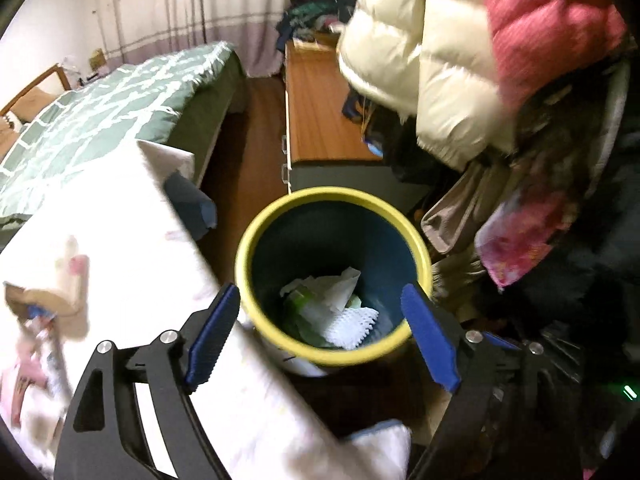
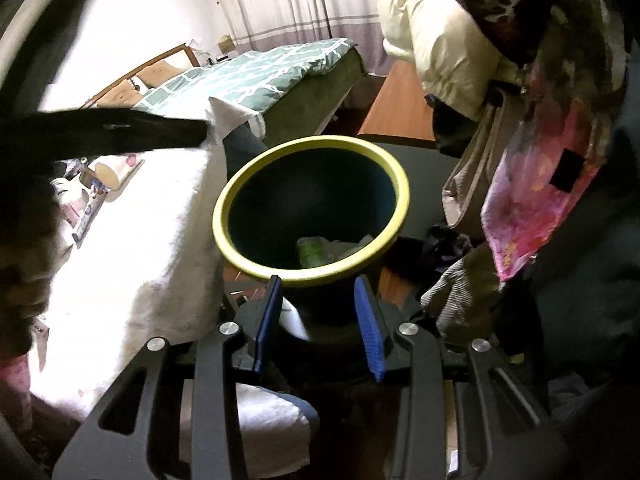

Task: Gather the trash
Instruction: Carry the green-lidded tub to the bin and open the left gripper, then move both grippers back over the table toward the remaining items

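Note:
A dark blue bin with a yellow-green rim [image 1: 256,240] stands on the floor beside a white-covered table. It holds crumpled white paper [image 1: 340,292], a white foam net and a green wrapper. My left gripper [image 1: 320,340] is open and empty, right above the bin's near rim. In the right wrist view the same bin [image 2: 224,208] stands just ahead, with the green wrapper [image 2: 312,250] showing inside. My right gripper [image 2: 316,328] is open and empty, low in front of the bin. The dark bar at the left of that view [image 2: 120,128] looks like the other gripper.
The white-covered table [image 1: 140,248] carries loose items near its left edge [image 1: 44,308], also seen in the right wrist view [image 2: 96,188]. Hanging coats and a pink floral cloth [image 1: 516,236] crowd the right. A green bed [image 1: 100,112] and a wooden cabinet [image 1: 320,112] lie beyond.

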### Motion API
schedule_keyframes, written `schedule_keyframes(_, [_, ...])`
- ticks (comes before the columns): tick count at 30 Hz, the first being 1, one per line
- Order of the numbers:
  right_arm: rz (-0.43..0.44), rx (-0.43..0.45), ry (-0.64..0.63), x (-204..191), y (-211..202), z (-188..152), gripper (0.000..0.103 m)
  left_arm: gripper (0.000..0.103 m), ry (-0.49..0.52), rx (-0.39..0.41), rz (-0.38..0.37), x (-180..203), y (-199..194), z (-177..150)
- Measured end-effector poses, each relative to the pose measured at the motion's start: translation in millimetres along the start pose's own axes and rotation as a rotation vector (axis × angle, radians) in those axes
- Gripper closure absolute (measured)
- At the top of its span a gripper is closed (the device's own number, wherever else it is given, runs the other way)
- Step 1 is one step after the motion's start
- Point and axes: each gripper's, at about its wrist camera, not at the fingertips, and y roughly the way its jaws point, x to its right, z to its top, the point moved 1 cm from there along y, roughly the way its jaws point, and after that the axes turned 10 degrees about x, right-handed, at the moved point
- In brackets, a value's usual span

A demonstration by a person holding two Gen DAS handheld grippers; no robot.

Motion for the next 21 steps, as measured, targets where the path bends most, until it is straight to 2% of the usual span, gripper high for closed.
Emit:
schedule_keyframes(5, [0.057, 0.0, -0.05, -38, 3, 3, 0.067, 0.016, -0.053, 0.086, 0.042, -35, -87, -21])
schedule_keyframes(9, [0.116, 0.001, -0.091, -75, 3, 4, 0.067, 0.014, -0.11, 0.146, 0.121, -73, -147, -39])
schedule_keyframes(12, [0.18, -0.01, -0.141, -113, 3, 2, 0.067, 0.013, -0.157, 0.191, 0.201, -107, -194, -57])
schedule_keyframes(17, [0.302, -0.039, -0.253, -183, 3, -10, 0.067, 0.011, -0.233, 0.268, 0.39, -162, -272, -100])
schedule_keyframes(21, [0.426, -0.079, -0.354, -240, -4, -27, 0.067, 0.011, -0.308, 0.281, 0.481, -195, -312, -138])
